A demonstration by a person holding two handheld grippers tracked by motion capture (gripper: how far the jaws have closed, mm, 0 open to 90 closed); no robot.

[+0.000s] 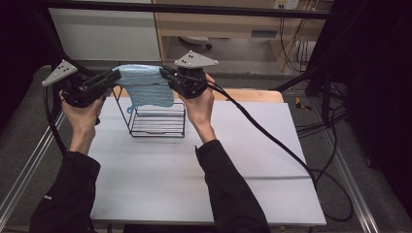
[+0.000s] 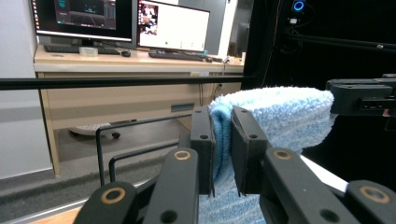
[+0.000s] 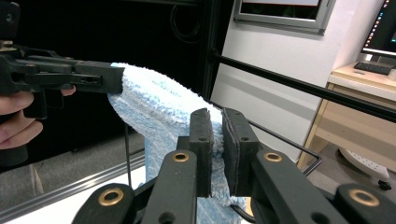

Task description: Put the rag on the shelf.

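Observation:
A light blue towel (image 1: pixel 144 83) hangs stretched between both grippers, above a black wire rack (image 1: pixel 158 120) on the white table. My left gripper (image 1: pixel 114 76) is shut on the towel's left top edge (image 2: pixel 222 135). My right gripper (image 1: pixel 165 74) is shut on its right top edge (image 3: pixel 217 149). The towel's lower part drapes down over the rack's top, with a small loop dangling at its lower left. In the left gripper view the towel (image 2: pixel 280 112) runs across to the right gripper (image 2: pixel 334 99). The right gripper view has the towel (image 3: pixel 159 105) reaching to the left gripper (image 3: pixel 119 78).
The white table (image 1: pixel 194 170) lies open in front of the rack. A black cable (image 1: pixel 272 141) trails from the right gripper across the table's right side. A black frame bar (image 1: pixel 194 8) crosses behind, with a desk and monitors (image 2: pixel 121 21) beyond.

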